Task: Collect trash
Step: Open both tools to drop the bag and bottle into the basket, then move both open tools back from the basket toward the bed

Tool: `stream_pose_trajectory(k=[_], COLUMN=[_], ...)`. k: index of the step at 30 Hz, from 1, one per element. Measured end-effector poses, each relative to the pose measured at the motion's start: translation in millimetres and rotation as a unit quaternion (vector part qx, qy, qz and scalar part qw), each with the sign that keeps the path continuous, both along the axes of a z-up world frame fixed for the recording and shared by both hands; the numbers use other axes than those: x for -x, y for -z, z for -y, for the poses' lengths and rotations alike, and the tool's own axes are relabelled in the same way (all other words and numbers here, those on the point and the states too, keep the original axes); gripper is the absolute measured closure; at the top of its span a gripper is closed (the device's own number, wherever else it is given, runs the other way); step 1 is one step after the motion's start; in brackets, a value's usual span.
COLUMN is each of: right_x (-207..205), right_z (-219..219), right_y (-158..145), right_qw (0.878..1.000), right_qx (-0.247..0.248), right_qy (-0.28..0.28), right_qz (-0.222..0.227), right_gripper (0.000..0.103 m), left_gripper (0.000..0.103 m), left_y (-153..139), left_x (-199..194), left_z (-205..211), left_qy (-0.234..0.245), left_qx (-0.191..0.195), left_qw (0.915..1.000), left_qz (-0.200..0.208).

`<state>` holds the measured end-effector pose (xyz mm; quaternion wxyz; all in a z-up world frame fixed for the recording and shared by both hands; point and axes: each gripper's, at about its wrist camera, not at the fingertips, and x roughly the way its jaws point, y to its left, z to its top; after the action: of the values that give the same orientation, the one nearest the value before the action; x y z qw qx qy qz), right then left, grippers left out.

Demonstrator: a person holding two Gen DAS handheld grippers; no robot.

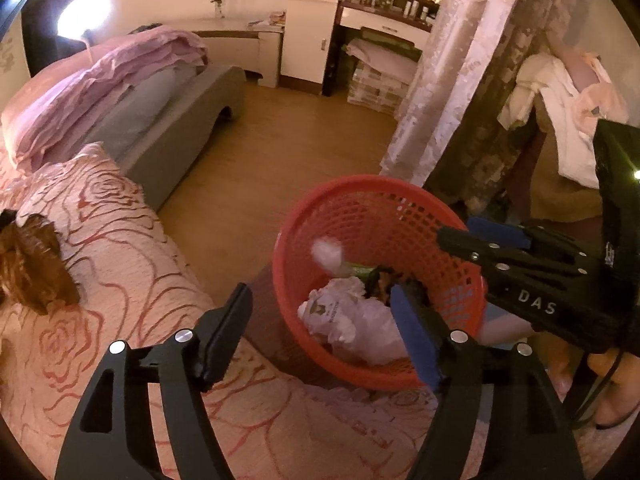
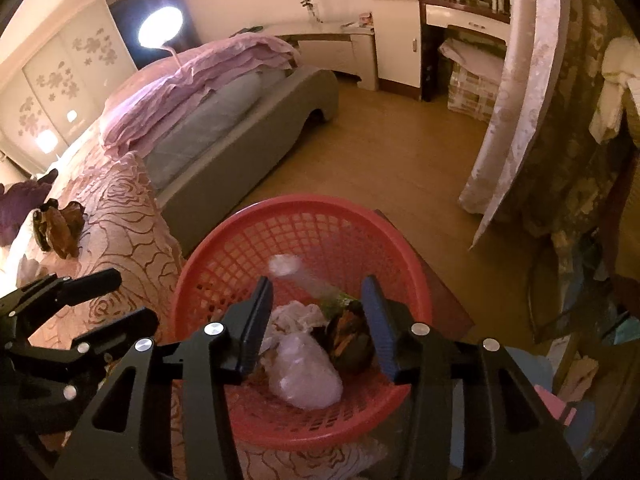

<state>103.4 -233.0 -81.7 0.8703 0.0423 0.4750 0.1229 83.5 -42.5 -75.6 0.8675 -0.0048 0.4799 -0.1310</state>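
Note:
A red mesh basket (image 1: 360,200) stands on the floor beside the bed and holds crumpled white bags (image 1: 352,320) and dark scraps. A small white wad (image 1: 328,254) appears blurred in mid-air over the basket; it also shows in the right wrist view (image 2: 285,266). My left gripper (image 1: 324,332) is open and empty above the bed edge and the basket's near rim. My right gripper (image 2: 318,330) is open and empty directly over the basket (image 2: 304,212), above a clear plastic bag (image 2: 306,376) and dark trash (image 2: 350,340). A brown crumpled item (image 2: 60,228) lies on the bed.
The rose-patterned pink bedspread (image 1: 120,260) fills the left. A grey bed frame (image 1: 192,120) with pink bedding lies beyond. Wooden floor (image 1: 300,140) is open behind the basket. Curtains (image 1: 460,80) and hanging clothes (image 1: 568,92) stand at right. A white cabinet and vanity shelves line the far wall.

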Motion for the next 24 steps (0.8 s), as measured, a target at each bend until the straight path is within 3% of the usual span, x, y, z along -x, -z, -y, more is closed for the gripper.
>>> stream_pose_trajectory(k=[20,24], right_x=[29.9,32.7], right_z=[-21.8,-29.9], right_y=[-26.4,-30.9], right_qw=[0.999,0.999], right_qx=[-0.012,-0.014], right_qy=[-0.031,-0.039], right_qz=[0.029,0.033], right_gripper=[0.055,0.051], left_gripper=[0.029,0.027], left_y=[-23.4,-28.2], left_x=[43.8,50.8], left_z=[-30.9,-39.0], left_qy=[-0.044,-0.055], left_qx=[-0.005,-0.005], left_qw=[0.9984,0.9975], left_qz=[0.037,0.044])
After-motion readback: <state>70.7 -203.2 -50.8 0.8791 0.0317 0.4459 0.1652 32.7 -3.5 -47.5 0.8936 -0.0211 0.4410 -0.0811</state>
